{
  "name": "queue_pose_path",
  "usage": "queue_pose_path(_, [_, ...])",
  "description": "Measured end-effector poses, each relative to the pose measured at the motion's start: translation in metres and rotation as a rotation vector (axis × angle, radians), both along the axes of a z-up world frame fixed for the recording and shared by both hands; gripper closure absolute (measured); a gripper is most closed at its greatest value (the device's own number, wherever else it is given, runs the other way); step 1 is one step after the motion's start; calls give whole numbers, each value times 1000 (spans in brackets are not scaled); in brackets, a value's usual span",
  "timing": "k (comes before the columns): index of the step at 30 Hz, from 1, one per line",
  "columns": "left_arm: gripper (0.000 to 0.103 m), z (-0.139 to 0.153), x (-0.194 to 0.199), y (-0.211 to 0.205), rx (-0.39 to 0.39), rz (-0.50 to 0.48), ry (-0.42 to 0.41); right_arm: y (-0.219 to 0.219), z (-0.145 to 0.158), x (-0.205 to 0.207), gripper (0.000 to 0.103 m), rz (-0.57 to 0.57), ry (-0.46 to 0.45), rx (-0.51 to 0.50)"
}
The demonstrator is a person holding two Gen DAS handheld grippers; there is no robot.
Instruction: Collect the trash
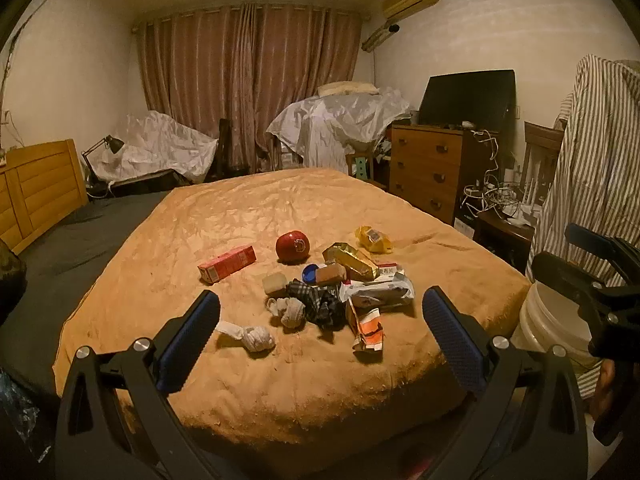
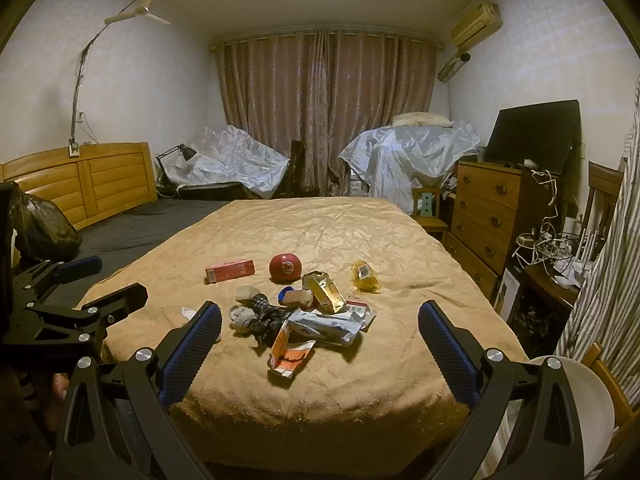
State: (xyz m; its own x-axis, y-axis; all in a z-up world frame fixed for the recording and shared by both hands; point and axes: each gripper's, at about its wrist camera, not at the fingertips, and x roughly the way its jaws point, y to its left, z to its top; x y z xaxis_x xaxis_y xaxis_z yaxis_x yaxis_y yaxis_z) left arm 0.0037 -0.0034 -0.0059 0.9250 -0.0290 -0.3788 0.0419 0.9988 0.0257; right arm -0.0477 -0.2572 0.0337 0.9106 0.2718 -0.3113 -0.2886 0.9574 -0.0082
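A pile of litter lies on the tan blanket [image 1: 280, 208] near the bed's foot: a pink carton [image 1: 227, 263], a red apple-shaped box [image 1: 292, 246], a gold packet [image 1: 352, 260], a yellow wrapper [image 1: 374, 239], a white pouch [image 1: 378, 292], a torn orange carton [image 1: 366, 328], balled socks [image 1: 256, 336] and a checked cloth [image 1: 320, 300]. The pile also shows in the right wrist view [image 2: 304, 312]. My left gripper [image 1: 320, 320] is open and empty, short of the pile. My right gripper [image 2: 320, 328] is open and empty too.
A white bucket [image 1: 552, 320] stands on the floor at the bed's right corner, also in the right wrist view [image 2: 588, 400]. A dark plastic bag [image 2: 44, 224] sits at the left. A wooden dresser [image 1: 428, 168] with a monitor, tangled cables and a striped shirt [image 1: 592, 160] line the right side.
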Motion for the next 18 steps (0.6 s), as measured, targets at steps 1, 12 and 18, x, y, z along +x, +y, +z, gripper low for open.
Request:
queue_pose_path(1, [5, 1, 0, 0, -1, 1, 0, 0, 0, 0, 5, 0, -1, -1])
queue_pose_path(12, [5, 3, 0, 4, -10, 6, 2, 1, 1, 0, 5, -1, 0, 0])
queue_pose_path(18, [5, 2, 0, 3, -11, 10, 3, 0, 1, 0, 5, 0, 0, 1])
